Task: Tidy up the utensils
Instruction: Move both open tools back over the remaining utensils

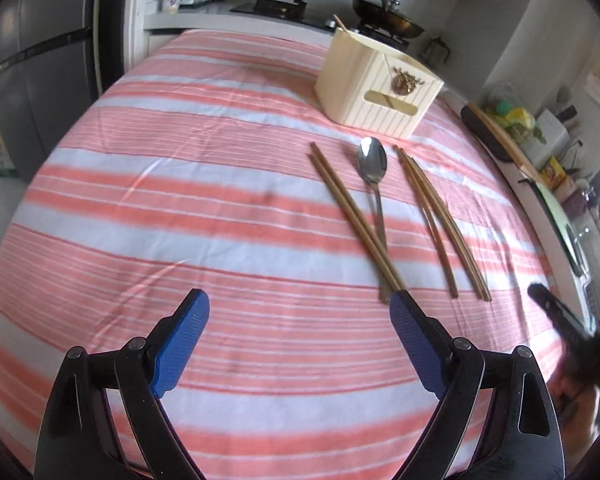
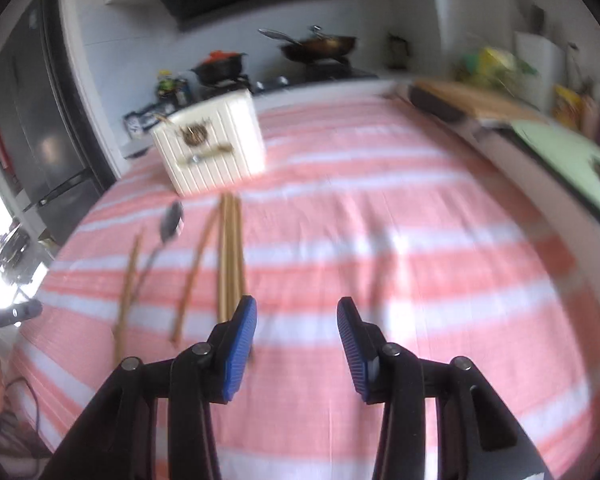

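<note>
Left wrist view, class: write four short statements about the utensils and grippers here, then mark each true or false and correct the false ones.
1. The spoon lies between two groups of chopsticks. True.
2. The left gripper is shut on a chopstick. False: its jaws stand wide open, holding nothing.
3. The cream holder stands beyond the utensils on the striped cloth. True.
4. The spoon already stands inside the holder. False: it lies flat on the cloth.

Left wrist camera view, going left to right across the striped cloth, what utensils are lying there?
Pair of chopsticks → spoon → bundle of chopsticks. The pair's near ends cross over the spoon's handle, so this order is read at their far ends, below the cream utensil holder.
</note>
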The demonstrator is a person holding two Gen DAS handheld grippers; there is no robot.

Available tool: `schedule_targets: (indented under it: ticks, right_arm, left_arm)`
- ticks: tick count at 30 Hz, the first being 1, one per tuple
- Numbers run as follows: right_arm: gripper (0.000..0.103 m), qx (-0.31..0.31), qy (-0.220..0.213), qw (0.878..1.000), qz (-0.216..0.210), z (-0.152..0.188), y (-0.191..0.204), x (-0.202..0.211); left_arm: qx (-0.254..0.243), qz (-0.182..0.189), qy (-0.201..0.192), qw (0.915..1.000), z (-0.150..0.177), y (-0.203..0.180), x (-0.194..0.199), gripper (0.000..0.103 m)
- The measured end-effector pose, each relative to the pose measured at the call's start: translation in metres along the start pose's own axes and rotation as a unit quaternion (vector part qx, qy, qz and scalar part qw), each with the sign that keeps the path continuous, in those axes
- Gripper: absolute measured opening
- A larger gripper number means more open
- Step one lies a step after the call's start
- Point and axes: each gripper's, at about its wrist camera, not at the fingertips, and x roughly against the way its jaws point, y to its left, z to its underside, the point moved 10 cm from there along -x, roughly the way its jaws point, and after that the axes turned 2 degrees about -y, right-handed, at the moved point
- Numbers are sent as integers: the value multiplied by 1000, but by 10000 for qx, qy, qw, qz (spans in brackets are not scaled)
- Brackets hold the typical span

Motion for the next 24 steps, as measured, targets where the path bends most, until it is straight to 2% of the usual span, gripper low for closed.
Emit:
schedule_targets:
  ticks: [2,5,9,13,19,24]
  right_arm:
    - [43,273,-38,9995,155,2,0,2]
    - [43,440,-252,9984,267,-6,2,9]
    - [43,460,-360,9982,119,-10,12,11]
    - [43,614,-358,9975,6,-4,24,11]
    - [43,606,-335,9976,-50,-2,25,9]
    - [43,705,-298,9971,-9,-4,27,6]
  left_arm:
    - [-55,-24,7,10000,-6,-11,-10,92]
    - [45,-248,-82,9996,-13,-21,-26,92]
    - [123,-610,-123,9980,-12,-29,-51,92]
    - [179,-806,-40,9966,-8,-28,-69,92]
    - [50,-1179,-105,9930,-10,-23,-79,93]
    - [-18,-1345,-60,9909,-11,-21,-86,95]
